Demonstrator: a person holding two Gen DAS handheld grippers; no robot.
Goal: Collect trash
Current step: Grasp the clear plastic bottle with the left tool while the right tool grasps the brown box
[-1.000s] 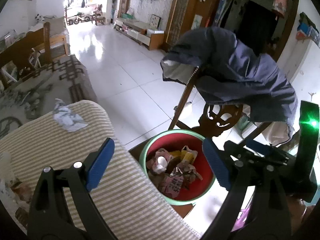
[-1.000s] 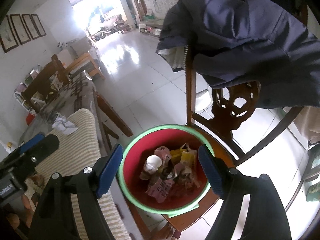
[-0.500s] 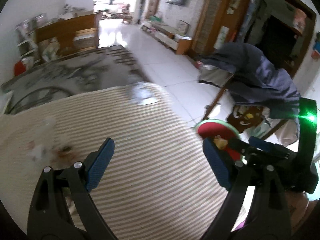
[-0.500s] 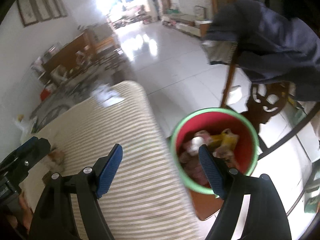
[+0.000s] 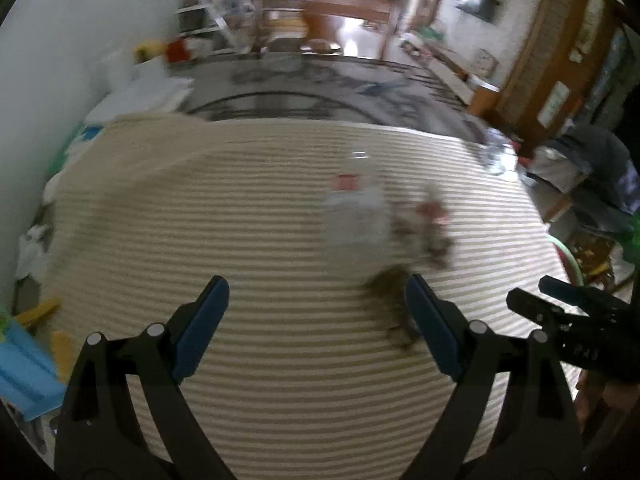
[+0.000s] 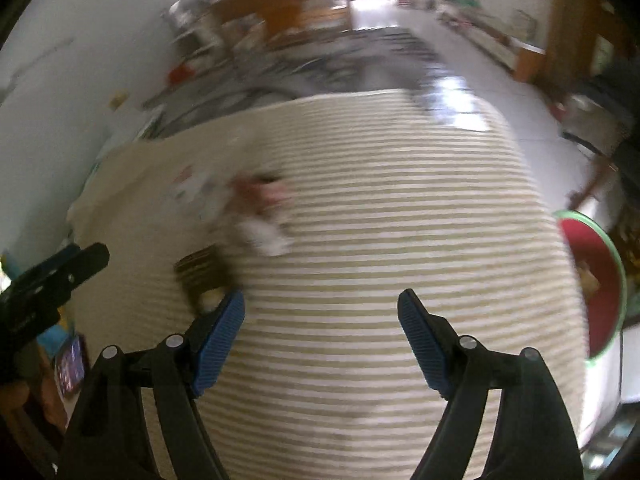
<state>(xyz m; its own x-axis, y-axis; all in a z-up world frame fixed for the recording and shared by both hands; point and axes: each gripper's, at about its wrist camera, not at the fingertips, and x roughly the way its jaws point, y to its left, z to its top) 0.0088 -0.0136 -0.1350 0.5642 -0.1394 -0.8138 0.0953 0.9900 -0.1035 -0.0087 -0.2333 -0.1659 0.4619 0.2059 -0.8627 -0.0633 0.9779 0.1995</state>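
Both views are motion-blurred. A heap of trash lies on the striped cloth (image 5: 260,240): a clear plastic wrapper (image 5: 354,216), pink and brown scraps (image 5: 430,224) and a dark brown clump (image 5: 390,286). My left gripper (image 5: 316,320) is open and empty, the dark clump just inside its right finger. My right gripper (image 6: 320,322) is open and empty over the cloth (image 6: 380,240); the trash heap (image 6: 256,208) lies ahead to its left. The red bin with a green rim (image 6: 600,280) stands at the right edge.
A crumpled white paper (image 5: 498,152) lies at the cloth's far right corner. A chair draped with a dark jacket (image 5: 600,176) stands beyond the bin's green rim (image 5: 566,256). Blue and yellow items (image 5: 28,360) sit at the left. A dark patterned surface (image 5: 320,88) lies behind.
Both grippers have swung left, away from the bin and the chair, and now face the striped cloth and the trash heap. Both stayed open and empty.
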